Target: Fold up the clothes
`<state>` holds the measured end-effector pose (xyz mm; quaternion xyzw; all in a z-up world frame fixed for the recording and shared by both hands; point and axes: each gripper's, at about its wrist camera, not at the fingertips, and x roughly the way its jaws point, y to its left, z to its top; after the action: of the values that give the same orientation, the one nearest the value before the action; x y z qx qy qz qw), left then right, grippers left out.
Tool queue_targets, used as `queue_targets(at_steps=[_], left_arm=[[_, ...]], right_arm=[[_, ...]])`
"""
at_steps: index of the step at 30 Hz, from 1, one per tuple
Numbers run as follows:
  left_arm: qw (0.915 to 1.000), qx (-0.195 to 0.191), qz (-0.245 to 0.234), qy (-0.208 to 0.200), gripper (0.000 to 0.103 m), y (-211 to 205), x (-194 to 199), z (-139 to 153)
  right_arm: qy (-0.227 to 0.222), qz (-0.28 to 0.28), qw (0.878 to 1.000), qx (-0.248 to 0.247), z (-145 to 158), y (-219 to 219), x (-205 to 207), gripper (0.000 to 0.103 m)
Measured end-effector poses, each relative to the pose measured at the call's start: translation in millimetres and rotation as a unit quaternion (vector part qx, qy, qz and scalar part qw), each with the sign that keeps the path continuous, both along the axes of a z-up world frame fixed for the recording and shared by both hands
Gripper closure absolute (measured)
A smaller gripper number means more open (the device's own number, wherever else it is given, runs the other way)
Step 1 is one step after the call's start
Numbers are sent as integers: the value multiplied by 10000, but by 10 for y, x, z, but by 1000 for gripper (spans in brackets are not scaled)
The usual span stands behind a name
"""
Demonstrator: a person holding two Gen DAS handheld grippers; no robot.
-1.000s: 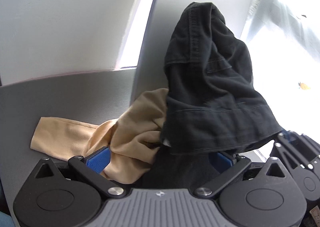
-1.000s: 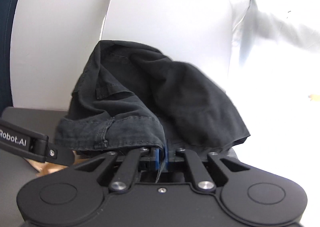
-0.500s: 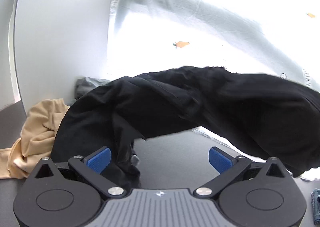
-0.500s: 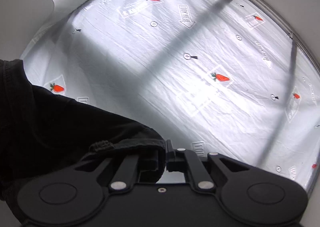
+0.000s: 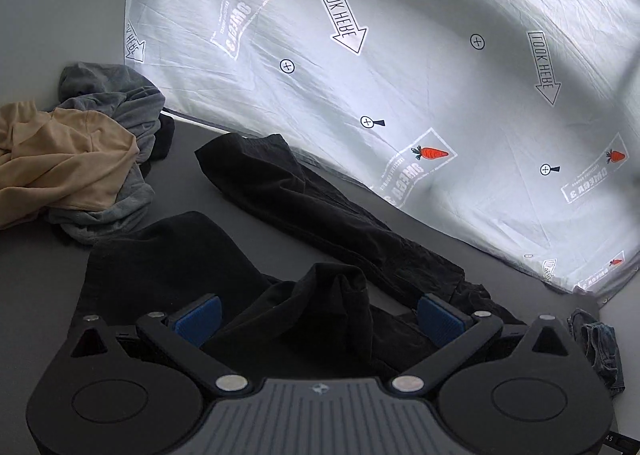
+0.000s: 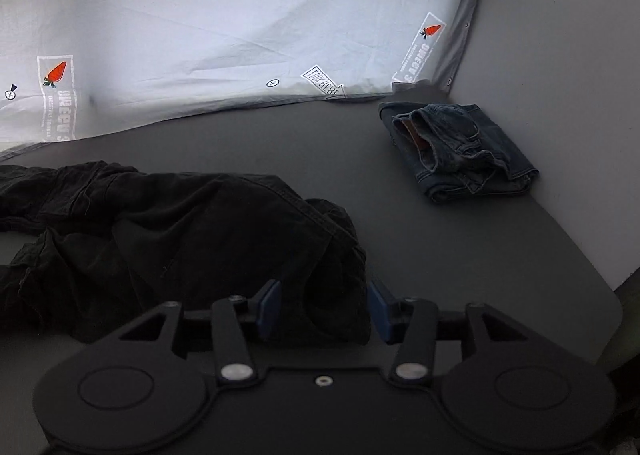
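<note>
We see black trousers lying crumpled on the grey table, one leg stretched along the edge of the white printed sheet. Our left gripper stands with its jaws spread wide, a bunched fold of the trousers between the blue pads but not pressed by them. Our right gripper is opening its jaws; a fold of the trousers lies between them, and the pads stand clear of it. A folded pair of jeans rests near the table's far right corner. A tan garment lies on a grey one at the left. No containers show.
</note>
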<state>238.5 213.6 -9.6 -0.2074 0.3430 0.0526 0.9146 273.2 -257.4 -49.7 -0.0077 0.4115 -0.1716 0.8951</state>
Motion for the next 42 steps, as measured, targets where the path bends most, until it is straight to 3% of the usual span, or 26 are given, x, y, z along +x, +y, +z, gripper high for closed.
queue_targets(at_steps=[6,15,19,23,24,26,27,28,32,36,38,39,40,42], left_arm=[[9978,260,-562,232,0,-503,159,-62],[9944,13,-907,540,0,-946,237,-255],[9938,-4,-933,602,0,-1009,380,-317],[9952,65,-795,574,0,-977,649,-339],[9954,63,-747,602,0,-963,730,-348],[9957,57,-652,655,0,-936,888,-364],[9958,57,-622,664,0,-927,937,-368],[9959,83,-605,666,0,-927,988,-368],[9958,173,-588,678,0,-930,1168,-403],[9947,225,-526,854,0,-918,1242,-485],[9941,265,-525,913,0,-906,1246,-517],[9938,293,-531,933,0,-900,1243,-529],[9935,337,-522,952,0,-897,1243,-533],[9932,380,-506,978,0,-892,1235,-530]], right_arm=[[115,593,9982,15,-135,172,-125,45],[-21,921,9957,0,-148,102,94,26],[352,1426,9879,-494,-463,287,286,22],[607,1874,9674,-1593,-843,497,524,23],[554,2096,9536,-2089,-940,560,574,28],[578,2704,9178,-2848,-1029,652,654,61],[516,2869,9059,-3071,-1010,674,707,85],[318,2811,9089,-3063,-892,643,792,91],[-598,2313,9361,-2580,-182,314,1330,93],[-1273,1982,9343,-2677,217,176,1994,93],[-1652,1456,9361,-2743,254,201,2268,85],[-1590,1347,9407,-2676,234,214,2384,69],[-1307,1410,9500,-2462,195,223,2513,46],[-1083,1437,9657,-1870,141,202,2458,49]])
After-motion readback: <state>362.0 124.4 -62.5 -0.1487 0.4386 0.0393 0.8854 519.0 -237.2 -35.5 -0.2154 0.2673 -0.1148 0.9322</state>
